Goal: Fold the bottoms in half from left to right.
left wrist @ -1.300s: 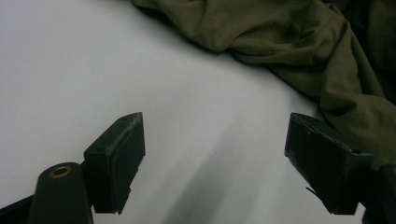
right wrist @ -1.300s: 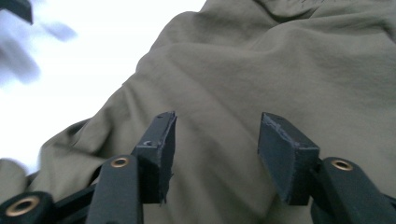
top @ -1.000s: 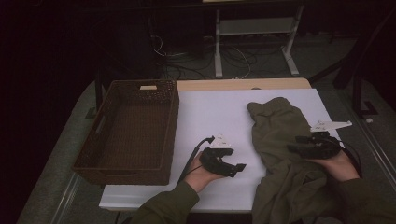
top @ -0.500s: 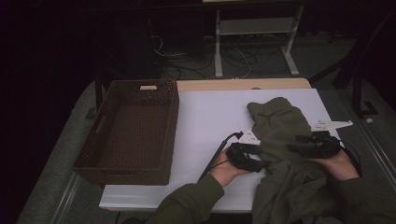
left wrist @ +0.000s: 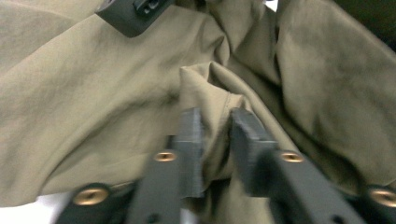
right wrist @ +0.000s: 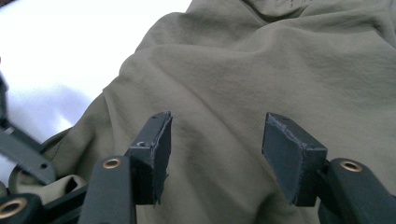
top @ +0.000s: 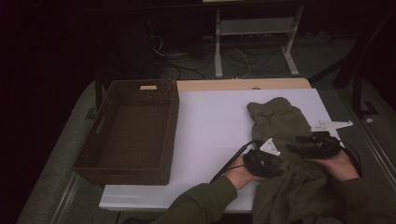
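A fold of the cloth (left wrist: 215, 88) has just been pinched between the closing left gripper (left wrist: 215, 135) jaws; the right gripper (right wrist: 217, 140) is held open just above it.

The left claw (left wrist: 215, 140) has just been closing, and a bunched fold of the green cloth (left wrist: 93, 102) sits between its two black jaws. The cloth spreads out wrinkly everywhere. At 11 o'clock, part of the other claw (left wrist: 133, 14) pokes in.

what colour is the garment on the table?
Olive green, plain with no pattern: the garment shows best in the right gripper view.
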`<state>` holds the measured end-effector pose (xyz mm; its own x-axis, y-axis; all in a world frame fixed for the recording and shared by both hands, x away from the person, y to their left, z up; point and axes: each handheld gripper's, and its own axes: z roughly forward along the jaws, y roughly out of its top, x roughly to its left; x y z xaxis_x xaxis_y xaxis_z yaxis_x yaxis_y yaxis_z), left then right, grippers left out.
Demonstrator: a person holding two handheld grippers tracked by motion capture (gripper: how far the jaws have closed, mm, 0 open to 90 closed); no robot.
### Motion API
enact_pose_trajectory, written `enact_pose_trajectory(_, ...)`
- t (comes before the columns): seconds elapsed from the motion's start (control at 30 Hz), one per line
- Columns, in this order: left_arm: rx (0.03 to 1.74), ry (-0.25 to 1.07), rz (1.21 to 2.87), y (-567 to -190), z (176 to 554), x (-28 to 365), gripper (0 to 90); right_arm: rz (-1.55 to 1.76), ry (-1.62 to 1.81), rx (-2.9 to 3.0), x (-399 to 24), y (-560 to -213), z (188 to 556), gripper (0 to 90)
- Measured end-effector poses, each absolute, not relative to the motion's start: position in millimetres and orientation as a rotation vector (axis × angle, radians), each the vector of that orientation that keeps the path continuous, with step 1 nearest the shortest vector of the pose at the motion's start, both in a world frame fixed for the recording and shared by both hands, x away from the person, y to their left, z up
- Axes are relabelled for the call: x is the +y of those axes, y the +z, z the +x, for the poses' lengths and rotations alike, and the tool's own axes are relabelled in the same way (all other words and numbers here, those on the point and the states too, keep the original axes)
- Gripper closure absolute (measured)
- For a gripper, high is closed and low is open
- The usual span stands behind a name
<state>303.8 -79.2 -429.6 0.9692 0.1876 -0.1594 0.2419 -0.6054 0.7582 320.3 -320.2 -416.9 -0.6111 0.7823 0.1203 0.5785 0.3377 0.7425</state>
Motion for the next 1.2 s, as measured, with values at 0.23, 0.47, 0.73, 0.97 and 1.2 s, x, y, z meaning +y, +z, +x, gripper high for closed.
enact_pose_trajectory(0.23, 0.283, -0.035, 2.242, -424, 305, -54, 88.1, 1.224, 1.148, 2.34, -321, -415, 319, 41.9)
enact_pose_trajectory(0.47, 0.333, 0.031, 2.257, -421, 315, -15, 88.7, 1.22, 1.151, 2.336, -320, -414, 318, 41.9)
enact_pose_trajectory(0.73, 0.387, 0.172, 2.306, -422, 334, 19, 89.0, 1.211, 1.166, 2.324, -319, -412, 317, 41.9)
enact_pose_trajectory(0.97, 0.543, 0.198, 2.314, -433, 344, 34, 73.2, 1.215, 1.176, 2.316, -321, -411, 316, 41.9)
enact_pose_trajectory(1.2, 0.683, 0.161, 2.17, -413, 344, 52, 51.2, 1.251, 1.158, 2.286, -334, -411, 316, 42.0)
